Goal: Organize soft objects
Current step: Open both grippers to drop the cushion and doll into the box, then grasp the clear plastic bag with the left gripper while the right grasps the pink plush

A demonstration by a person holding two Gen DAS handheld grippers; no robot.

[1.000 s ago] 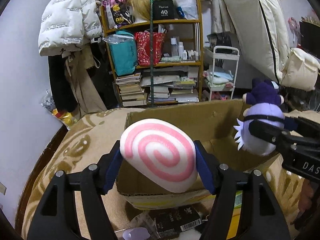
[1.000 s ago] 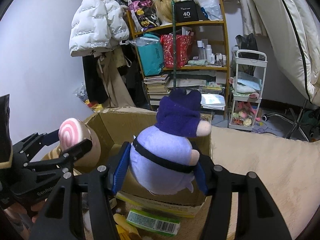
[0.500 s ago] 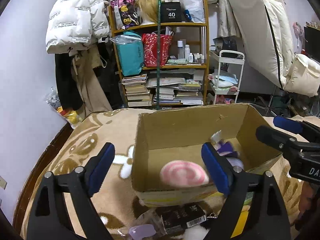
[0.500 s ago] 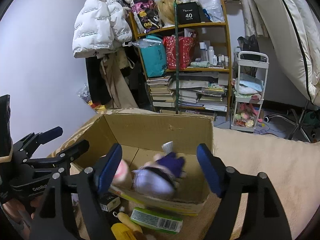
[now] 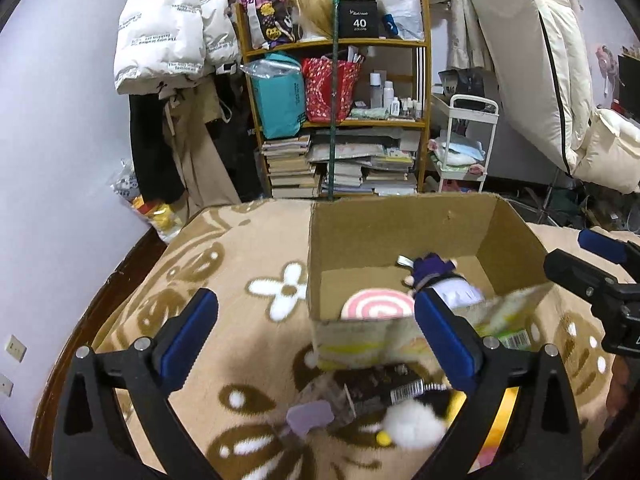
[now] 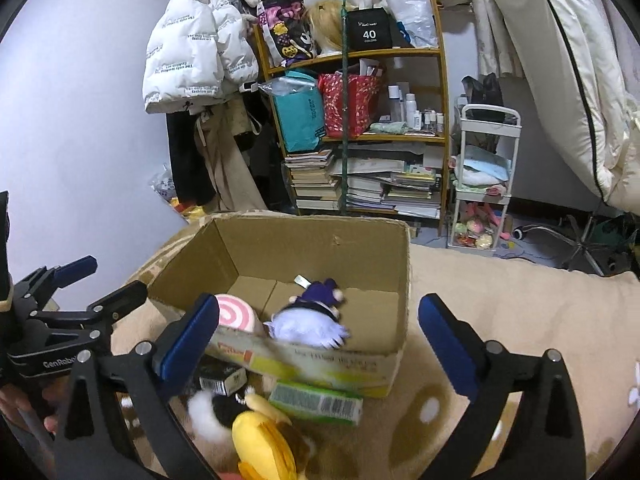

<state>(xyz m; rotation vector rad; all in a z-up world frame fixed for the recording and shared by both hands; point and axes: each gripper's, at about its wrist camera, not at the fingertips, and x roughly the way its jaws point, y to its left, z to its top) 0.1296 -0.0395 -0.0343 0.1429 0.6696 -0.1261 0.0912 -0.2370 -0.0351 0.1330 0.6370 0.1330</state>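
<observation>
An open cardboard box (image 5: 396, 224) (image 6: 304, 240) stands on a tan patterned blanket. Inside lie a pink-and-white swirl plush (image 5: 378, 307) (image 6: 234, 315) and a purple-and-lilac plush (image 5: 444, 280) (image 6: 310, 318). My left gripper (image 5: 316, 332) is open and empty, in front of the box's left corner; it also shows in the right wrist view (image 6: 96, 284). My right gripper (image 6: 314, 340) is open and empty over the box's near wall; it also shows in the left wrist view (image 5: 588, 260). A white fluffy plush (image 5: 412, 426) (image 6: 204, 416) and a yellow plush (image 6: 264, 438) lie before the box.
A green packet (image 6: 316, 402), a black barcoded pack (image 5: 404, 390) and a lilac piece (image 5: 310, 416) lie by the box's near side. A cluttered shelf (image 5: 340, 112) and a white trolley (image 6: 484, 184) stand behind. The blanket (image 6: 520, 304) stretches right.
Both grippers opened and let go: the swirl plush and the purple plush dropped into the box. Both grippers then pulled back and lower, the left one shifting leftward.
</observation>
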